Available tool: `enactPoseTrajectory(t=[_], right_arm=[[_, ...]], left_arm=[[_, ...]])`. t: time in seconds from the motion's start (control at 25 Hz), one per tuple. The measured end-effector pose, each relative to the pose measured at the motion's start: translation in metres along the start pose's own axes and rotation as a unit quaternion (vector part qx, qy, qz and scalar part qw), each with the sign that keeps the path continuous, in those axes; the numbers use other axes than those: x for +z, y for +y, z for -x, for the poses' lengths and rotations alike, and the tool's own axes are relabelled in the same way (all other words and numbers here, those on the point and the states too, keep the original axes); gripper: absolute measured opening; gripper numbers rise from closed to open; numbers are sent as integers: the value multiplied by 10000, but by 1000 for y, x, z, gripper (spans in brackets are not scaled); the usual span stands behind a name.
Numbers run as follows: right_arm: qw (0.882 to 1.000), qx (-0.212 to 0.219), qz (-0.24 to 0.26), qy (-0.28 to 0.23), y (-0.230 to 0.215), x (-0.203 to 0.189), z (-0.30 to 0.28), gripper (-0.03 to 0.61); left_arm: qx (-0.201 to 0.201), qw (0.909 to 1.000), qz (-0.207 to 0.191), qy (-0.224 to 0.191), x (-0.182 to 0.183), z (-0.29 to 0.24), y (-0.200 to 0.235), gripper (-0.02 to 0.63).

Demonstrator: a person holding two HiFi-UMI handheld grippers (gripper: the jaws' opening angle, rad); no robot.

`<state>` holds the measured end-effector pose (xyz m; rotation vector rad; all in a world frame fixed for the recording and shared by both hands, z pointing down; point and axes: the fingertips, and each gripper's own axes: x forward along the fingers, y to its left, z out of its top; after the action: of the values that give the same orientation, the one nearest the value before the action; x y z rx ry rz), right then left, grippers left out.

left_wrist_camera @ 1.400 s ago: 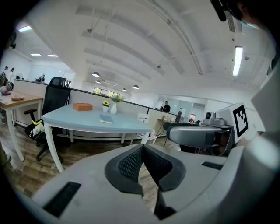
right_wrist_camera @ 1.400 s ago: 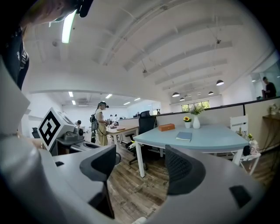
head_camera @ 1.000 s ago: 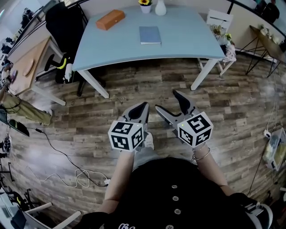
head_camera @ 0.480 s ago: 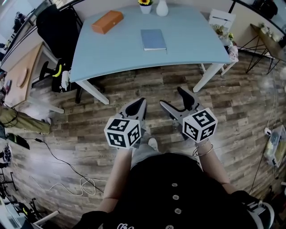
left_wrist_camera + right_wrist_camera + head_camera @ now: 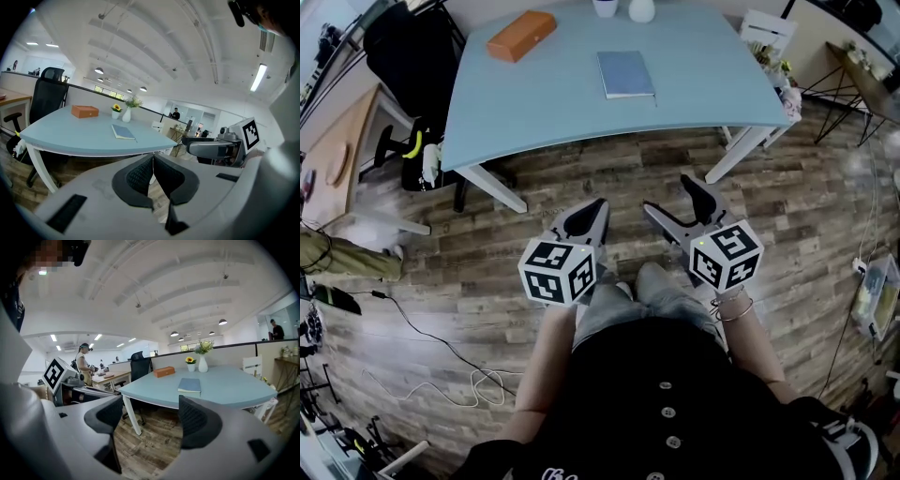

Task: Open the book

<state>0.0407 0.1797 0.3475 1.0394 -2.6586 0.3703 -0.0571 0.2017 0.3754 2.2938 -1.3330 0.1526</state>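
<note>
A closed blue book (image 5: pixel 626 73) lies flat on the light blue table (image 5: pixel 553 112), near its middle; it also shows as the book (image 5: pixel 123 132) in the left gripper view and the book (image 5: pixel 190 385) in the right gripper view. Both grippers hang over the wooden floor, well short of the table. My left gripper (image 5: pixel 597 212) is shut, its pads (image 5: pixel 140 176) meeting with nothing between them. My right gripper (image 5: pixel 670 197) is open, its jaws wide apart and empty.
An orange box (image 5: pixel 521 36) sits at the table's far left. A white vase (image 5: pixel 641 9) and a small flower pot (image 5: pixel 605 7) stand at the far edge. A black office chair (image 5: pixel 403 47) is left of the table, a white chair (image 5: pixel 761 37) to its right. Cables (image 5: pixel 441 375) trail on the floor.
The table and book have slid up in the head view and look nearer as the person steps toward them. Both grippers stay side by side, unchanged in state.
</note>
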Motion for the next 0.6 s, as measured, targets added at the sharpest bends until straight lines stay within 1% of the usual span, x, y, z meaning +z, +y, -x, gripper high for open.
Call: enactPoseTrajectory(t=[0.2, 0.6], right_arm=[[10000, -21, 41, -14, -4, 6, -10, 356], [9985, 450, 79, 316, -20, 7, -68, 356]], left_arm=[[9, 10000, 76, 45, -1, -5, 7, 15], [190, 9996, 183, 52, 11, -33, 35, 15]])
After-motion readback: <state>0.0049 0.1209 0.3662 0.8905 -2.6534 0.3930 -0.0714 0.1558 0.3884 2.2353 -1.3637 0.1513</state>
